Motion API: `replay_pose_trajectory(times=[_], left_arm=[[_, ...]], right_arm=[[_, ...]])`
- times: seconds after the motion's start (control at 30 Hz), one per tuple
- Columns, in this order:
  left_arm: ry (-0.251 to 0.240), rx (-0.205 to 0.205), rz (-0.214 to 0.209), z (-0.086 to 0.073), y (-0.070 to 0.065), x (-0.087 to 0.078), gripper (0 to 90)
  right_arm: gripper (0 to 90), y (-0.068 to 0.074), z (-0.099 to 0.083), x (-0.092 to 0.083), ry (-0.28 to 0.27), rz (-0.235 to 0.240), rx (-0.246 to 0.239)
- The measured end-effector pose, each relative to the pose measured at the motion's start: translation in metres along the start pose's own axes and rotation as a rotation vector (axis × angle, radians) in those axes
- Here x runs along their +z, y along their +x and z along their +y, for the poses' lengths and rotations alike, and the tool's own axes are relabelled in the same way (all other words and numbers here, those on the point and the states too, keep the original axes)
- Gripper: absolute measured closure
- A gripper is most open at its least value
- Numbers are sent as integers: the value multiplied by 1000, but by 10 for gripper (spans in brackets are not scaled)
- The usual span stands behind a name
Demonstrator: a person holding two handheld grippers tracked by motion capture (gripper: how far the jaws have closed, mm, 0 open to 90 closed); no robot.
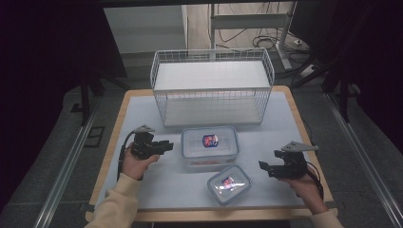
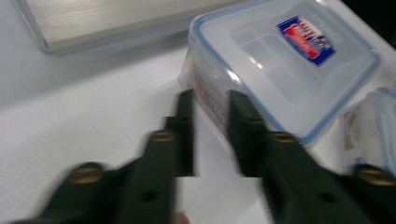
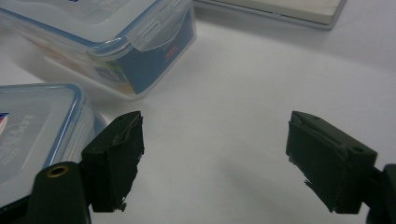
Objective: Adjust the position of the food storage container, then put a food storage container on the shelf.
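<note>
A large clear food container [image 1: 210,145] with a blue-rimmed lid and a red-and-blue label sits mid-table. Nearer the front edge stands a smaller container [image 1: 229,184] of the same kind. My left gripper [image 1: 171,145] is held just left of the large container, pointing at its side. In the left gripper view, which is blurred, the jaws [image 2: 210,100] stand a little apart with nothing between them, close to the large container [image 2: 285,60]. My right gripper [image 1: 262,166] sits right of the small container. It [image 3: 215,135] is wide open and empty, with the small container [image 3: 32,130] by its left jaw.
A white wire basket [image 1: 212,71] stands at the back of the table, just behind the large container; its base [image 2: 116,18] lies ahead of the left gripper. The table [image 1: 157,190] has wooden edges. Dark floor, rails and cables surround it.
</note>
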State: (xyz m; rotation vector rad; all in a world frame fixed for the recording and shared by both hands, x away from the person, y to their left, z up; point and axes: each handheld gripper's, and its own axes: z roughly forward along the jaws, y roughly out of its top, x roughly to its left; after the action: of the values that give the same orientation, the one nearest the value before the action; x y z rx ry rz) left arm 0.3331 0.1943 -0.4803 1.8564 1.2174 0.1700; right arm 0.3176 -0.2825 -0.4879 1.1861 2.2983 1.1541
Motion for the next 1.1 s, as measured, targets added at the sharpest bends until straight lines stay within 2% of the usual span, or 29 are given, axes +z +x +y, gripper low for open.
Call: replay_pose_trajectory(times=[0.07, 0.13, 0.2, 0.23, 0.33, 0.37, 0.47, 0.53, 0.57, 0.83, 0.93, 0.97, 1.1], left_arm=[[-13, -23, -1, 2, 1, -2, 421], [-13, -43, -8, 3, 2, -3, 299], [-6, -49, -9, 3, 2, -4, 231], [-4, -59, -24, 3, 2, -4, 207], [1, -89, -55, 4, 3, -3, 166], [3, -95, -64, 4, 4, -3, 153], [18, -119, -92, 5, 5, 3, 140], [20, -130, -104, 5, 5, 5, 136], [23, -150, -131, 4, 6, 10, 135], [57, -191, -195, 3, 9, 30, 141], [65, -201, -226, 4, 11, 37, 144], [70, -215, -264, 5, 12, 42, 143], [82, -206, -254, 7, 11, 49, 147]], right_arm=[[183, 0, 0, 0, -7, -3, -16], [182, 0, 1, 1, -15, 17, -8], [182, 0, 2, 1, -17, 20, 3], [184, -1, 3, 1, -22, 26, 2], [189, -1, 7, 1, -23, 54, 42], [193, 0, 10, 2, -30, 77, 53], [194, 3, 13, 3, -35, 101, 54], [194, 4, 14, 4, -37, 108, 54], [194, 6, 16, 5, -37, 118, 57], [194, 12, 21, 13, -37, 156, 70], [191, 16, 30, 21, -39, 174, 69], [188, 18, 33, 23, -39, 180, 65], [169, 24, 44, 32, -21, 211, 58]])
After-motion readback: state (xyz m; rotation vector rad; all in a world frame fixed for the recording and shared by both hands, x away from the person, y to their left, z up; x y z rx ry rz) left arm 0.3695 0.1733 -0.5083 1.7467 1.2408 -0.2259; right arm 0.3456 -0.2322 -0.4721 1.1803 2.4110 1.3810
